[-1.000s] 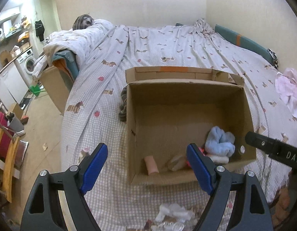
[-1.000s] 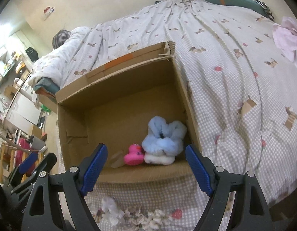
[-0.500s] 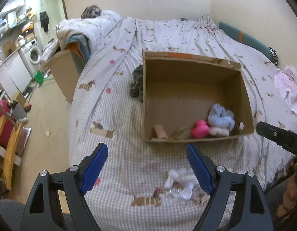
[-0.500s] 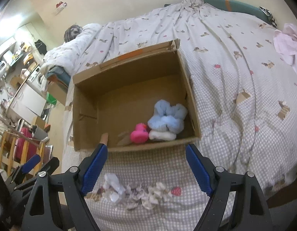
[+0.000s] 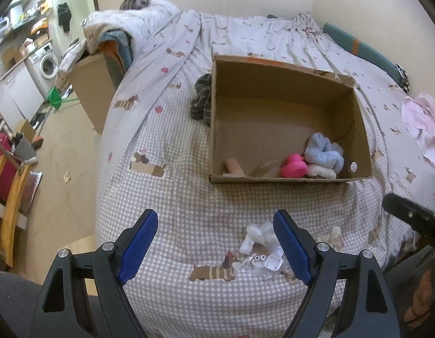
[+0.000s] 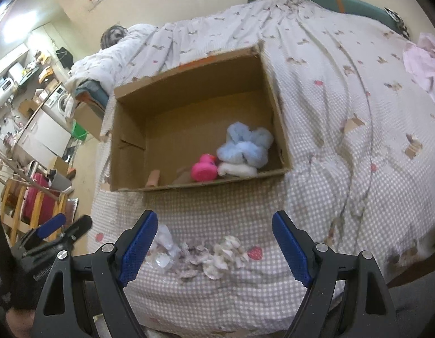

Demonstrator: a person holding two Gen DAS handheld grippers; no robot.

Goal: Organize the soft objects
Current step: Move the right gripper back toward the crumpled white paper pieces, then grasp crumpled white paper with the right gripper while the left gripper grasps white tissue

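An open cardboard box sits on the checked bedspread. Against its near wall lie a fluffy light-blue item, a white one under it, a pink soft toy and a beige roll. On the bed in front of the box lies a pile of small white and clear soft pieces. My left gripper hangs open above the bed, the pile beside its right finger. My right gripper is open above the pile.
A dark striped cloth lies against the box's left side. A pink garment is on the bed at right. The bed's left edge drops to a floor with a brown box, a washing machine and wooden chairs.
Both grippers have drawn back from over the box toward the bed's near edge. The box now looks smaller and farther, and the pile of small pieces has come between the fingers.
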